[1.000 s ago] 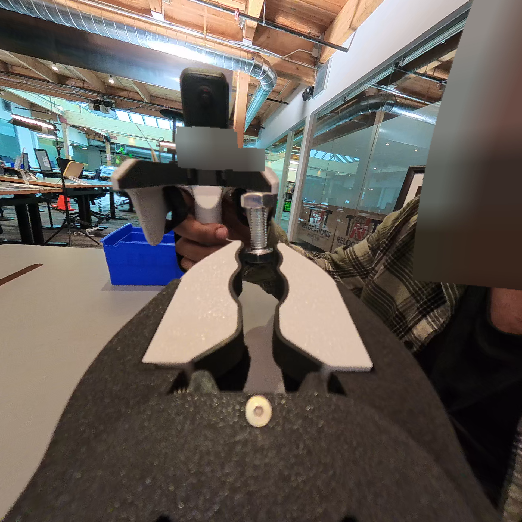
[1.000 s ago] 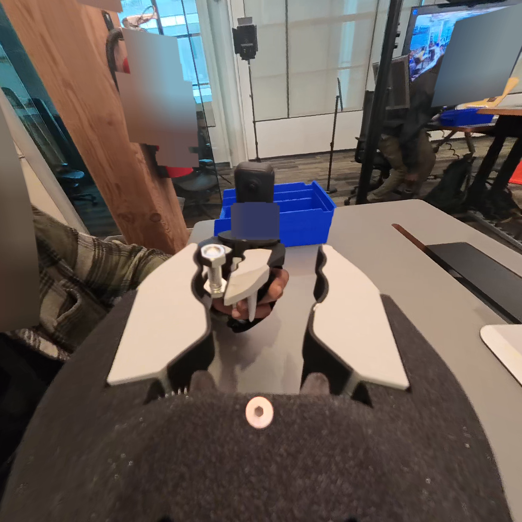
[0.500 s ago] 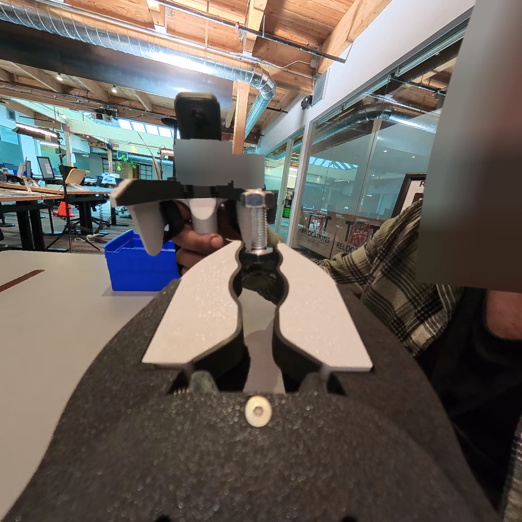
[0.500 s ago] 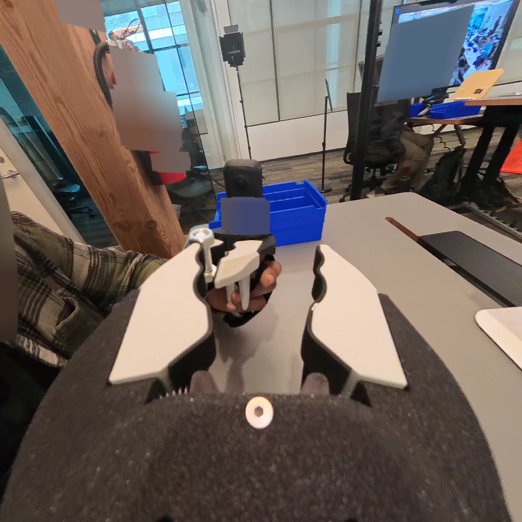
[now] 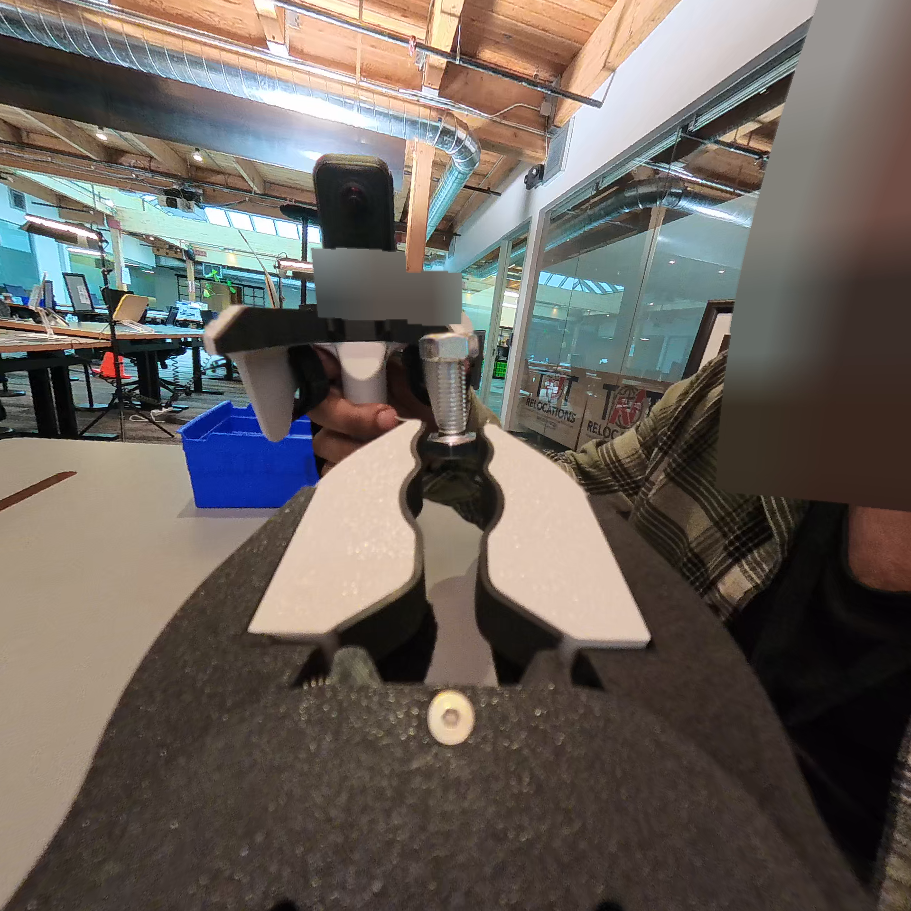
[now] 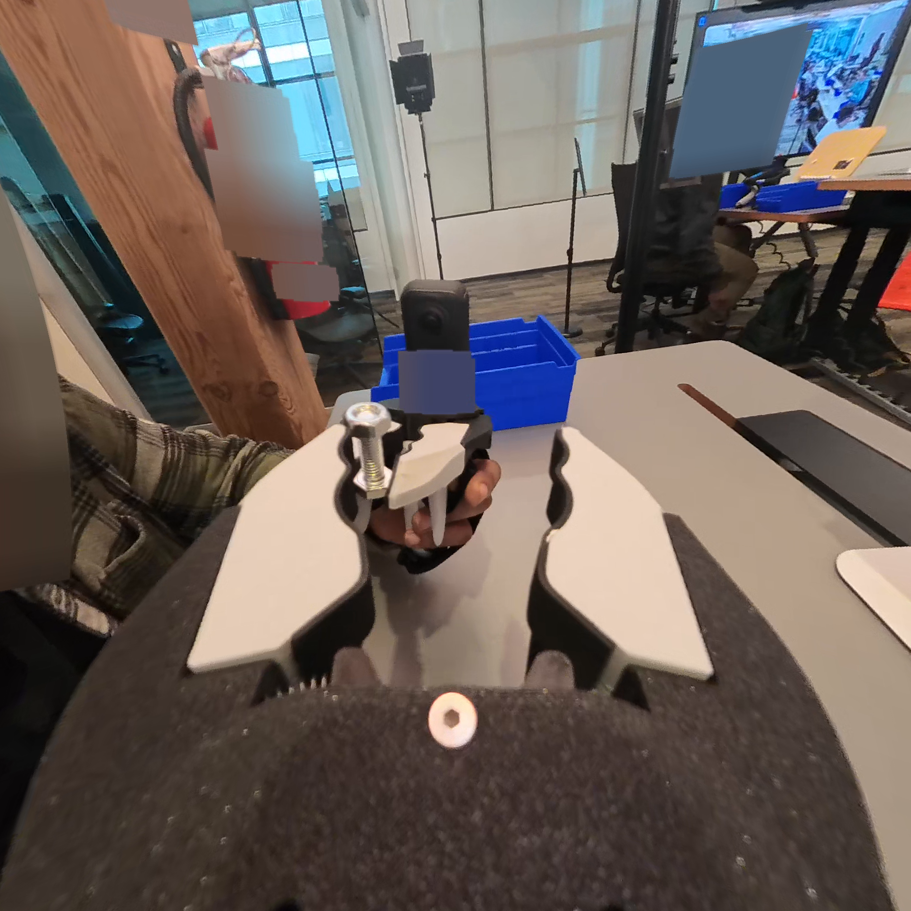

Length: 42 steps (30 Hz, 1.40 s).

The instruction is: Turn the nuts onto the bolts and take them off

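Observation:
My left gripper (image 5: 450, 446) is shut on a hex nut (image 5: 449, 437) at its fingertips. A silver bolt (image 5: 449, 389) stands upright in the nut, head up. My right gripper (image 6: 451, 436) is open wide and empty. In the right wrist view the bolt (image 6: 369, 456) and nut (image 6: 373, 485) sit just beside the right gripper's left fingertip, held by the left gripper (image 6: 394, 493). In the left wrist view the right gripper (image 5: 355, 365) faces me, open, with one finger behind the bolt head. Both are held above the grey table (image 6: 641, 394).
A blue bin (image 6: 522, 374) stands at the table's far edge and also shows in the left wrist view (image 5: 236, 458). A black flat pad (image 6: 833, 468) and a white object (image 6: 877, 586) lie at the right. A person's plaid sleeve (image 5: 690, 473) is close by. The grippers' ends are close to 5 cm from one another. From the right gripper's tips to the white object (image 6: 877, 586) is close to 35 cm.
Both grippers have shifted only slightly. The bolt has tilted a little and come back upright beside the right gripper's left finger. The grips are unchanged.

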Each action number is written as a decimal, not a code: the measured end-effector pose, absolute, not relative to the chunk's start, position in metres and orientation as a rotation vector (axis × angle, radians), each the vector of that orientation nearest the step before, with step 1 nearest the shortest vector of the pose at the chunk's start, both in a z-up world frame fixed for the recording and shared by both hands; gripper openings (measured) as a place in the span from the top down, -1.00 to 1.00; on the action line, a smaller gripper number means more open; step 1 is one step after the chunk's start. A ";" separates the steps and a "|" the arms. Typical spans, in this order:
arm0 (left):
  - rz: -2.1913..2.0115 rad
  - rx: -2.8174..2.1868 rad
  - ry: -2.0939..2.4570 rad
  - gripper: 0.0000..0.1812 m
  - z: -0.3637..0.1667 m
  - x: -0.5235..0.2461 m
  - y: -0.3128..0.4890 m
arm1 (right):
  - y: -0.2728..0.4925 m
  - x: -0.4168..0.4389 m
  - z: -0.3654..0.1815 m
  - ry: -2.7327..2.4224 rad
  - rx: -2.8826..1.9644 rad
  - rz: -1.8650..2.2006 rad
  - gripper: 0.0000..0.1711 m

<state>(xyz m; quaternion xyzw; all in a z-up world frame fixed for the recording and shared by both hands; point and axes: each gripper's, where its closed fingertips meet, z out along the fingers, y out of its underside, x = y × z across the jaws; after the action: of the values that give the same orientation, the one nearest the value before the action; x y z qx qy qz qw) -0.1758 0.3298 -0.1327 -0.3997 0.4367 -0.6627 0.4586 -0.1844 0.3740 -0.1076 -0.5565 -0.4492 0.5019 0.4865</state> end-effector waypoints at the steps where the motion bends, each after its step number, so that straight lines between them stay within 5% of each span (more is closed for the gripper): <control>1: -1.629 -0.985 1.078 0.80 -0.133 -0.176 0.330 | 0.372 -0.184 -0.105 -1.091 -1.343 1.235 0.12; 42: -1.622 -0.986 1.087 0.80 -0.133 -0.175 0.328 | 0.366 -0.196 -0.104 -1.116 -1.333 1.254 0.09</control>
<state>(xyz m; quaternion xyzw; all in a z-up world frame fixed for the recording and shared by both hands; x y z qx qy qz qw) -0.1746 0.3281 -0.1328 -0.4006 0.4416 -0.6586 0.4591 -0.1958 0.3656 -0.1036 -0.5462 -0.4570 0.5135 0.4786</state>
